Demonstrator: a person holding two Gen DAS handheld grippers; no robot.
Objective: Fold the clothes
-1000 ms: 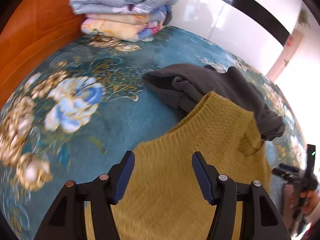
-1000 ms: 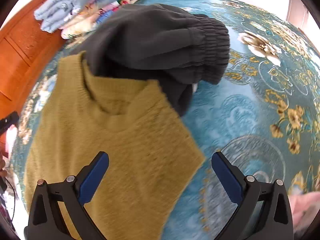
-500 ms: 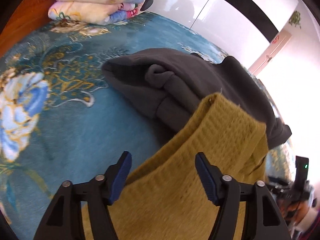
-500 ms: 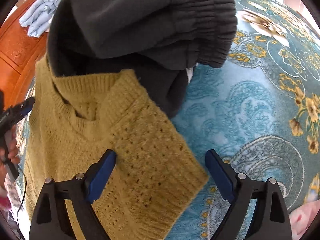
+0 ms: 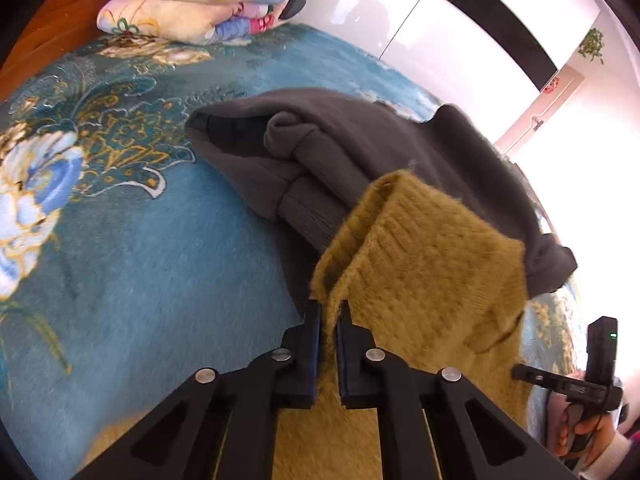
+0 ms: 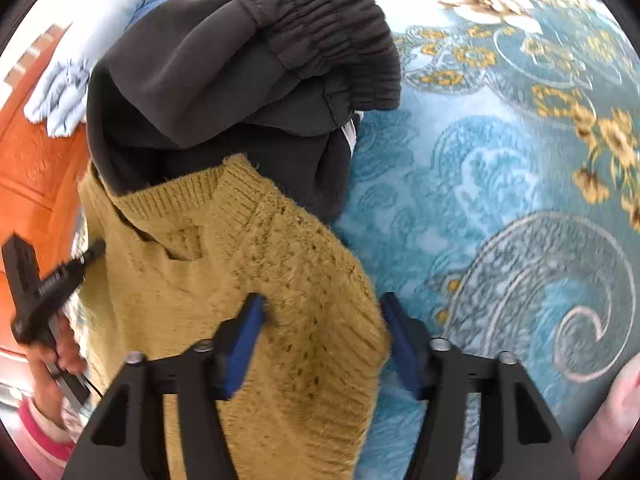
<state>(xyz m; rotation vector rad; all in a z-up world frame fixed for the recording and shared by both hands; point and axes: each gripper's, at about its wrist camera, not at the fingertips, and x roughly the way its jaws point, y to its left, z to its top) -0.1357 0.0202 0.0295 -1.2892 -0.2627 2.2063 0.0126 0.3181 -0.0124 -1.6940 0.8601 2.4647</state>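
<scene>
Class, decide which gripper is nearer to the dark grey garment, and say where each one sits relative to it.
Left. The left gripper, shut on the mustard sweater edge, sits just below the dark grey garment. The right gripper straddles the sweater's shoulder, open, farther below the garment.

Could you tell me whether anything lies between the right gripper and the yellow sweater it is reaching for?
Nothing visible does. The right gripper is open with the yellow sweater's shoulder edge between its fingers. The grey garment lies beyond, overlapping the collar, not in the way.
</scene>
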